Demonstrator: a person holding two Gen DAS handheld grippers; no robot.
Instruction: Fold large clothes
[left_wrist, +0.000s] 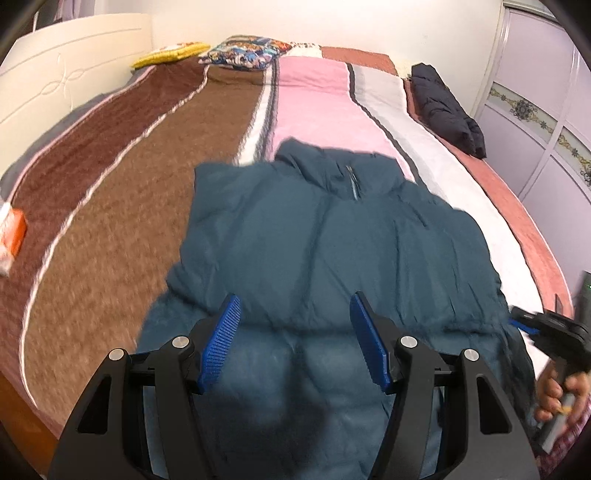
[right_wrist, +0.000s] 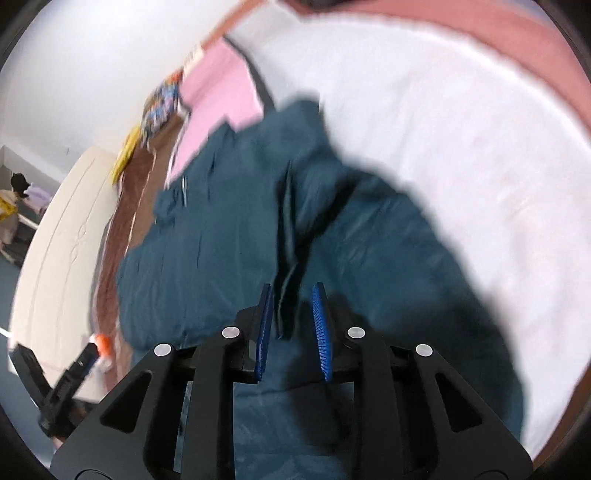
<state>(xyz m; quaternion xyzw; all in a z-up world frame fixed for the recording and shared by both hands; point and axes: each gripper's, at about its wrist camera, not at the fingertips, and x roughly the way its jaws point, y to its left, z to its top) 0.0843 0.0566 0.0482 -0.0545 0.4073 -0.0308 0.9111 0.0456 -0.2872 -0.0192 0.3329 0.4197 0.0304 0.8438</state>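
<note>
Teal puffer jacket lies flat, collar away from you, on the striped bedspread. No fold visible yet (sleeves look tucked in). Your left gripper is released above it; right gripper half-closed around a fabric ridge, grasp unconfirmed.

- Teal jacket fills the bed's near centre.
- Open bedding at 9 o'clock.
- Dark bundle blocks 1 o'clock.
- Pillows crowd 12 o'clock.
- Orange box sits at 9 o'clock's edge.
</note>
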